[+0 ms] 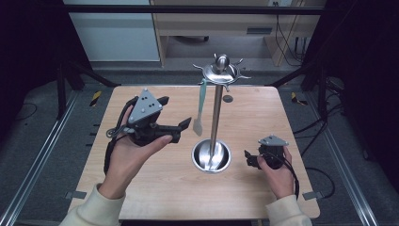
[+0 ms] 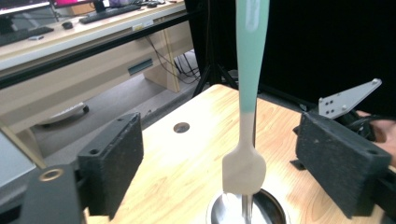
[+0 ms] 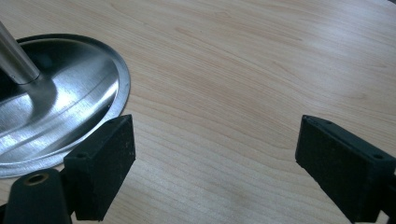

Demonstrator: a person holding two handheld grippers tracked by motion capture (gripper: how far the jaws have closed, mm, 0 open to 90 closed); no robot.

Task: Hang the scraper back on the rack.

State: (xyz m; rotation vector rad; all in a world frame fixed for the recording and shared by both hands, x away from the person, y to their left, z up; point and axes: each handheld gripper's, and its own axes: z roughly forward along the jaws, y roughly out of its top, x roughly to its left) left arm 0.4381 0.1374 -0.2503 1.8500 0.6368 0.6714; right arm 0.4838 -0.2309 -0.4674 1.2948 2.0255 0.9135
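Note:
A steel utensil stand (image 1: 216, 113) with a round dish base (image 1: 211, 156) rises at the table's middle. From a hook at its top hangs a spatula (image 1: 201, 106) with a teal handle and a pale blade. My left gripper (image 1: 178, 112) is held above the table just left of the spatula, jaws wide apart. In the left gripper view the spatula (image 2: 247, 93) hangs a little beyond the open jaws, touching neither pad. My right gripper (image 1: 249, 159) rests low to the right of the base, open with nothing in it. In the right gripper view the base (image 3: 60, 107) lies to the left.
The wooden table (image 1: 155, 188) has a small dark hole (image 1: 227, 98) near its far edge behind the stand. Several bare hooks ring the stand's top (image 1: 221, 70). Black frame posts and floor rails flank the table. A desk stands beyond it.

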